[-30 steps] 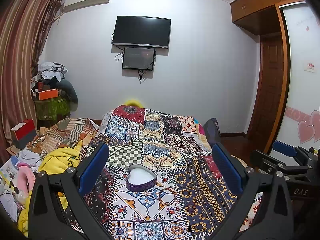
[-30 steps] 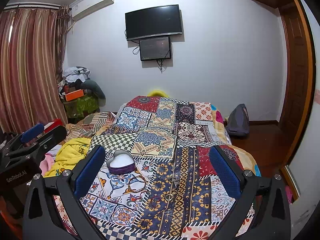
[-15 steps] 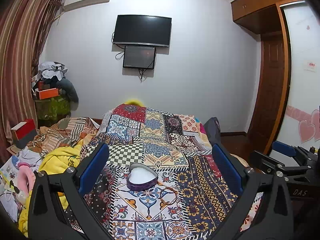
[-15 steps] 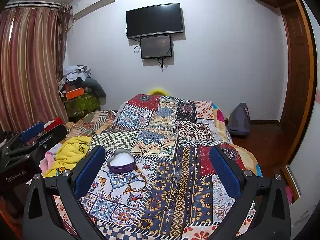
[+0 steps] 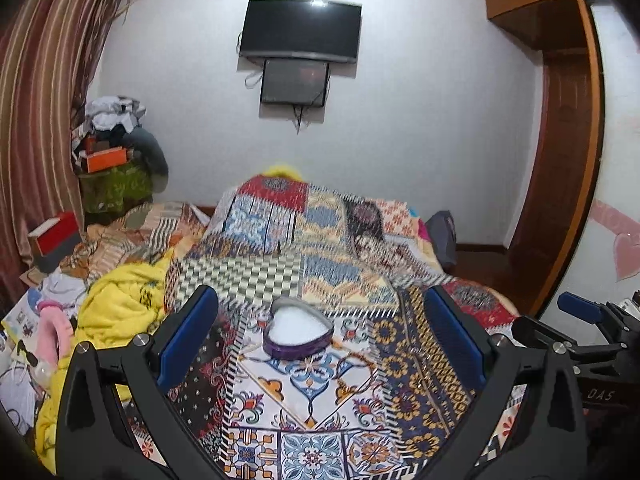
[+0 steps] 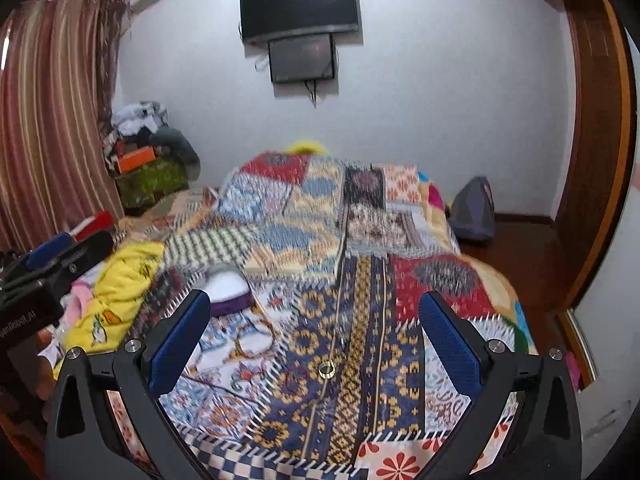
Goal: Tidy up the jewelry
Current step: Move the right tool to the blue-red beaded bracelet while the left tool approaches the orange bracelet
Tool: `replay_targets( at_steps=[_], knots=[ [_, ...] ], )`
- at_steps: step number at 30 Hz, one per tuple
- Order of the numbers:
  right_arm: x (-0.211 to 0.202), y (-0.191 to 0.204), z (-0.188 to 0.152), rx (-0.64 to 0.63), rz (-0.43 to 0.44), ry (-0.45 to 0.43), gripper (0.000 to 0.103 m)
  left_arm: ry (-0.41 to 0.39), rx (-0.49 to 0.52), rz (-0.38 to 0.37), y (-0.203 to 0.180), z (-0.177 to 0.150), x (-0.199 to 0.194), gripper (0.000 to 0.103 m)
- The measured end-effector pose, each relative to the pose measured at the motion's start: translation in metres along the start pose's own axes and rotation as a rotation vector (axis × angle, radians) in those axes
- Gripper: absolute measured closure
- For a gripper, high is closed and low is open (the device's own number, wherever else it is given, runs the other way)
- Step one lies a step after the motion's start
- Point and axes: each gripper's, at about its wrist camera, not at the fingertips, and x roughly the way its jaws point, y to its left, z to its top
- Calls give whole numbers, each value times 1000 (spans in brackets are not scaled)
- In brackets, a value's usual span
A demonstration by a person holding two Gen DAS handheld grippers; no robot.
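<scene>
A purple heart-shaped jewelry box point(image 5: 298, 332) with a white lining stands open on the patchwork bedspread point(image 5: 312, 412). It also shows in the right wrist view point(image 6: 228, 290). A gold ring point(image 6: 326, 369), a bangle point(image 6: 256, 336) and a thin chain point(image 6: 340, 320) lie on the bedspread in front of my right gripper point(image 6: 316, 344). My left gripper point(image 5: 320, 340) is open and empty, above the bed just short of the box. My right gripper is open and empty above the ring.
A yellow blanket point(image 5: 116, 308) and clothes lie at the bed's left. A cluttered stand point(image 5: 116, 176) is at the back left. A grey bag point(image 6: 472, 212) sits on the floor at the right, beside a wooden door point(image 6: 592, 120).
Both grippers have moved forward and down toward the bedspread. The box and the jewelry look larger and nearer. Both stay open.
</scene>
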Motion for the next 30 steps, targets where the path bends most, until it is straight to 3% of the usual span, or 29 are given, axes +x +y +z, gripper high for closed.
replay_targets(
  at_steps=[5, 9, 11, 19, 27, 30],
  knots=[
    [23, -10, -16, 13, 26, 97, 1, 151, -14, -14, 6, -19, 38, 2],
    [43, -14, -29, 14, 57, 177, 12, 271, -19, -10, 9, -40, 67, 18],
    [52, -14, -36, 7, 70, 214, 18, 323, -29, -17, 12, -51, 81, 20],
    [85, -10, -60, -17, 150, 342, 48, 444, -30, -66, 16, -81, 109, 39],
    [116, -1, -72, 12, 235, 424, 60, 538, -44, -182, 7, -98, 136, 72],
    [128, -1, -77, 18, 255, 459, 68, 549, -57, -198, 4, -99, 146, 75]
  ],
)
